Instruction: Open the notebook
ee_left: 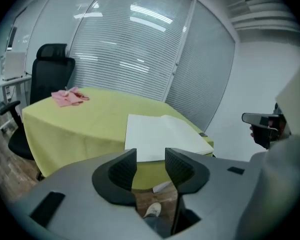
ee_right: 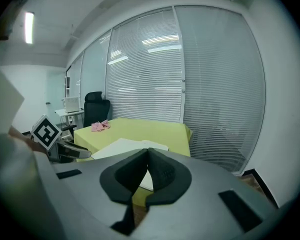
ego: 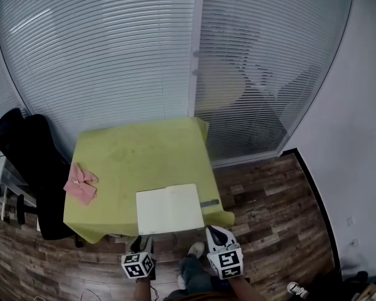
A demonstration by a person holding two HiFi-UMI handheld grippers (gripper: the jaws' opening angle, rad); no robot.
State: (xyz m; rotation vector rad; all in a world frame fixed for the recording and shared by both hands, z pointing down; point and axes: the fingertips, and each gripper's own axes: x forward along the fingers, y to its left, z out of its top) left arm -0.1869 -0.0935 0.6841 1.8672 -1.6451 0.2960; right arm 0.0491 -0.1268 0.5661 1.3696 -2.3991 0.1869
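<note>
The notebook (ego: 169, 209) lies open on the near edge of the table, its white pages facing up; it also shows in the left gripper view as the notebook (ee_left: 160, 134) and in the right gripper view as the notebook (ee_right: 121, 146). My left gripper (ee_left: 151, 156) is open, with nothing between its jaws. It hangs off the table's near edge, short of the pages. My right gripper (ee_right: 148, 154) is shut, its pads together on nothing. In the head view the left gripper (ego: 142, 242) and right gripper (ego: 214, 232) sit below the table edge, apart from the notebook.
A yellow-green cloth covers the table (ego: 138, 152). A pink rag (ego: 81, 182) lies at its left edge, beside a black office chair (ego: 31, 162). A small dark object (ego: 209, 203) sits right of the notebook. A glass wall with blinds stands behind. The person's shoe (ego: 196, 249) is on the wood floor.
</note>
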